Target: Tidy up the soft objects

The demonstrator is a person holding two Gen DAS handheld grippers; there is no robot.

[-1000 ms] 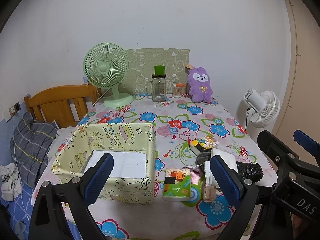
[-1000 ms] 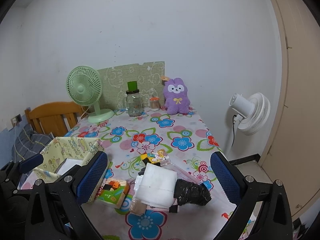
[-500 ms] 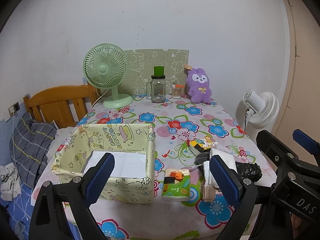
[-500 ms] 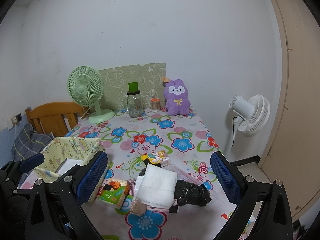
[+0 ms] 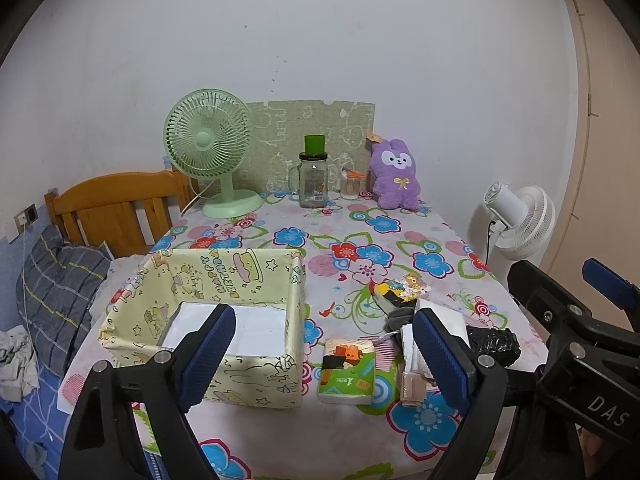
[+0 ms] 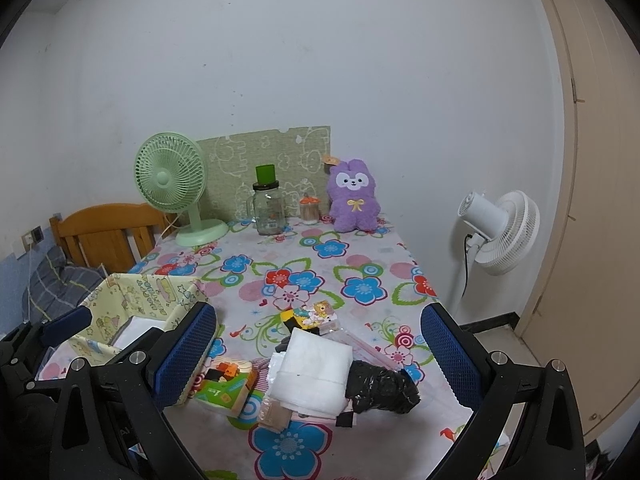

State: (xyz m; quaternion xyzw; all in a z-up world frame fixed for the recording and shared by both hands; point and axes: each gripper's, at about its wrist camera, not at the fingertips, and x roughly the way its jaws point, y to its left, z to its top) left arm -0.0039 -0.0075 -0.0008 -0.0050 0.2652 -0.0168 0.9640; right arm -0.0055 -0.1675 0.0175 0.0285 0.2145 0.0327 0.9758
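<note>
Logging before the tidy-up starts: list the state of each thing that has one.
Left gripper: open, jaws just narrowed slightly, nothing between.
Right gripper: open, empty.
Box: open-topped, white sheet inside.
Jar: upright, lidded.
Green fan: upright, blades hidden.
Plush: sitting upright.

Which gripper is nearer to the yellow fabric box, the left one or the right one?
Left. The left gripper hangs open just before the yellow fabric box, one finger over its near wall. The right gripper is open off to the box's right, facing the pile with the white cloth.
</note>
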